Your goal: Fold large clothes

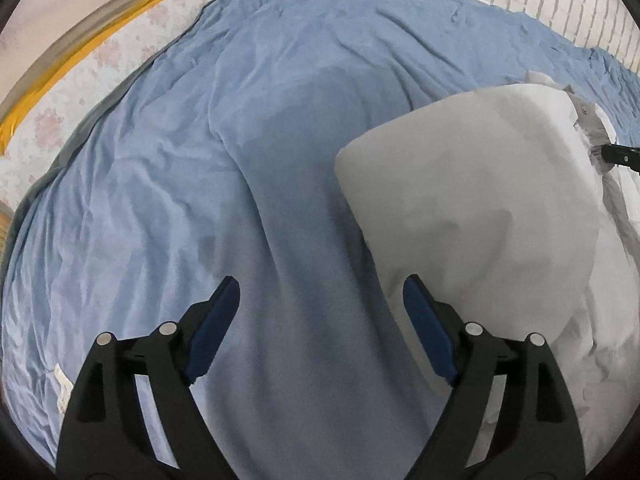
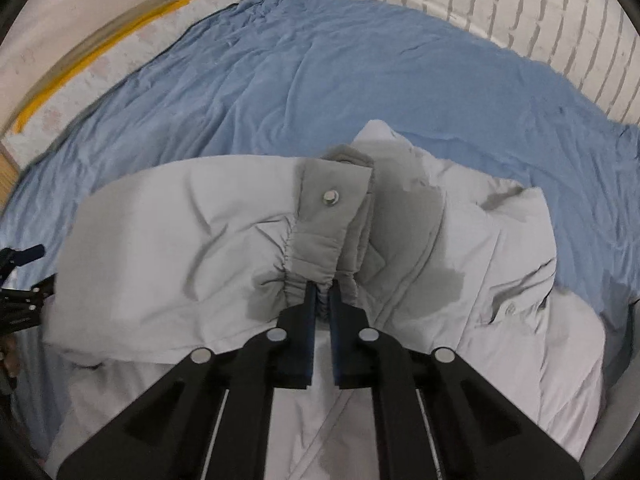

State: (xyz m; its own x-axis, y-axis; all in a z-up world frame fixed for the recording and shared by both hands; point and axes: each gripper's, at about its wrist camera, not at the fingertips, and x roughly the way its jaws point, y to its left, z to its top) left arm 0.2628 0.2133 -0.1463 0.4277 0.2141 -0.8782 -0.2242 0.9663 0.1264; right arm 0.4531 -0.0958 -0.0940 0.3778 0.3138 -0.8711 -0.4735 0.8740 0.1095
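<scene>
Cuff (image 2: 332,240) of grey jacket sleeve (image 2: 180,240) pinched in my right gripper (image 2: 323,292), jacket (image 1: 460,208) on blue bedsheet (image 1: 280,100), my left gripper (image 1: 320,300) spread wide over sheet, gripping nothing.

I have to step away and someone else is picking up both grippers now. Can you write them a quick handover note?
Right hand-held gripper: shut on the grey cuff of the jacket's sleeve.
Left hand-held gripper: open, holding nothing, over the blue sheet beside the jacket.
The pale grey jacket lies bunched on the blue sheet, with the sleeve stretched across its body.
Done: sleeve cuff gripped. Whether any fold is finished cannot be told.
Left: probably lay the sleeve flat, take the near edge of the jacket with the left gripper, then fold the body.
</scene>
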